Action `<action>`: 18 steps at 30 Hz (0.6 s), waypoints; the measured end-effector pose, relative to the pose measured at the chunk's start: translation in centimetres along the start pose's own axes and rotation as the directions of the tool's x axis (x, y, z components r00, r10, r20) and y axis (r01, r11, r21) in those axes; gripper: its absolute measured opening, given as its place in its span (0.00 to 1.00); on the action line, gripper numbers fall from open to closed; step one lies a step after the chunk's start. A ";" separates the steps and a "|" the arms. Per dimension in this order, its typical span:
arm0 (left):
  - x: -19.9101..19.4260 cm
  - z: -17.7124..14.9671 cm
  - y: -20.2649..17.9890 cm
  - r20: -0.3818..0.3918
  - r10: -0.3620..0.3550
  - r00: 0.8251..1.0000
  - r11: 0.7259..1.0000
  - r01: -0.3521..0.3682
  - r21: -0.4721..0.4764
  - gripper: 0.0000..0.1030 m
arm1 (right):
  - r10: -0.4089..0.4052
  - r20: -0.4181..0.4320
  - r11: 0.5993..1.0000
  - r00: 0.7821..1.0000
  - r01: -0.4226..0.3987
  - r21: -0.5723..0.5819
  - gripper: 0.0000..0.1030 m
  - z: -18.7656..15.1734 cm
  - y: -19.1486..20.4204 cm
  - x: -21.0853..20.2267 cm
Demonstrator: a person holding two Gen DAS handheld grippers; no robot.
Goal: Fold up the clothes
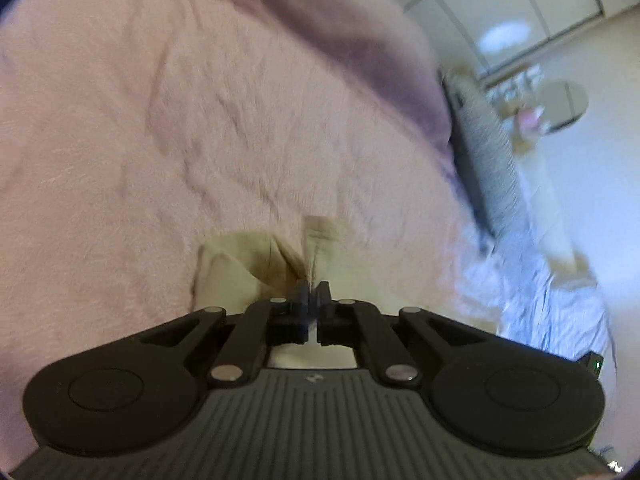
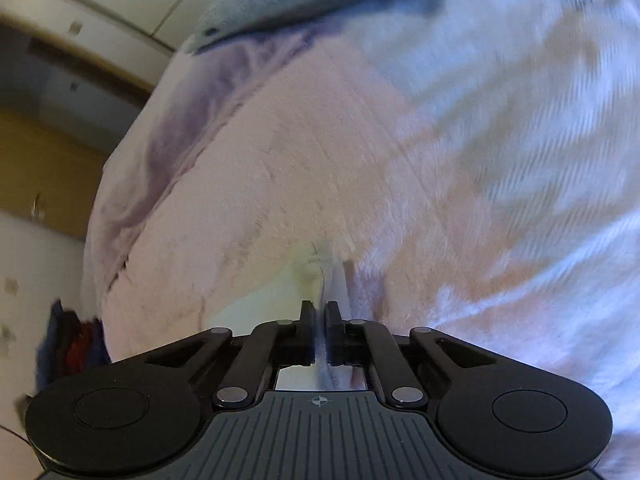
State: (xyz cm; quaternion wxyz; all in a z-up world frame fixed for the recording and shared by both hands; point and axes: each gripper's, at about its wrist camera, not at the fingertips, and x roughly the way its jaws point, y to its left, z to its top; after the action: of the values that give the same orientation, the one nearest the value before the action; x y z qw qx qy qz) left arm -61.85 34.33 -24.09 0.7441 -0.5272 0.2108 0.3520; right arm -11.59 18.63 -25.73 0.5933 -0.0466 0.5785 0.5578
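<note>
Broadly, a pink fuzzy blanket [image 1: 200, 128] covers the bed, with open floor [image 1: 592, 184] past its right edge in the left wrist view. Both tools tilt downward over it. On the blanket lies a cream garment [image 1: 240, 264]; the left gripper [image 1: 313, 292] has its jaws closed on a fold of it, and the right gripper [image 2: 319, 312] likewise pinches cloth at another edge of it

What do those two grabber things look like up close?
Both match. The left hand-held gripper and right hand-held gripper are matte black, with two short fingers on linkage bars joined by silver pins, round discs at each side, and a grey ribbed base bearing a small mark.
</note>
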 end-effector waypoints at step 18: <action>3.8 0.8 2.9 -0.009 0.156 0.988 0.988 -0.156 -0.005 0.12 | -0.116 -0.077 0.991 0.990 0.110 -0.077 0.18 0.9 1.4 5.3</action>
State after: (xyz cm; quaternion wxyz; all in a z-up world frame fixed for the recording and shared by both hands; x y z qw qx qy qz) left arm -61.52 36.74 -28.21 0.7118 -0.5127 0.2535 0.4077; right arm -13.54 23.02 -28.54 0.5980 -0.1233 0.5778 0.5416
